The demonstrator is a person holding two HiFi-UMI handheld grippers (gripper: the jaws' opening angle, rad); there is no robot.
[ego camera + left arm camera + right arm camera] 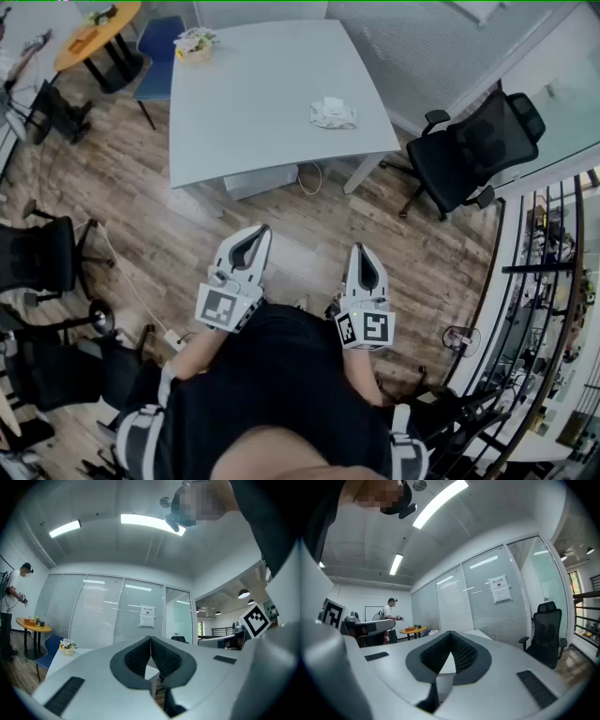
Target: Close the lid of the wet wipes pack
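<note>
Wood-plank flooring is spreading across the head view, with a pale grey worktop (253, 103) standing in the upper middle of the frame. The wet wipes pack (333, 113) is lying on the right part of that worktop, near its right edge, and it is showing too small to tell how its lid is sitting. A small pot of flowers (195, 44) is sitting at the worktop's upper left corner. A black office chair (469, 150) is standing at the right of the frame, and a round orange table (94, 33) is showing at the upper left.

The person is holding both grippers low in the frame, close to the body and well apart from the worktop. The left tongs (261, 231) are pointing toward the upper part of the frame, and the right tongs (360, 249) are doing the same just to their right.

In the left gripper view, the left tongs (150, 638) are closing tip to tip with nothing between the ribbed pads (only the flowers (68, 646) and frosted glass partitions are showing beyond). In the right gripper view, the right tongs (450, 633) are likewise meeting at the tips and gripping nothing, while a standing person (389, 616) is showing in the left background.
</note>
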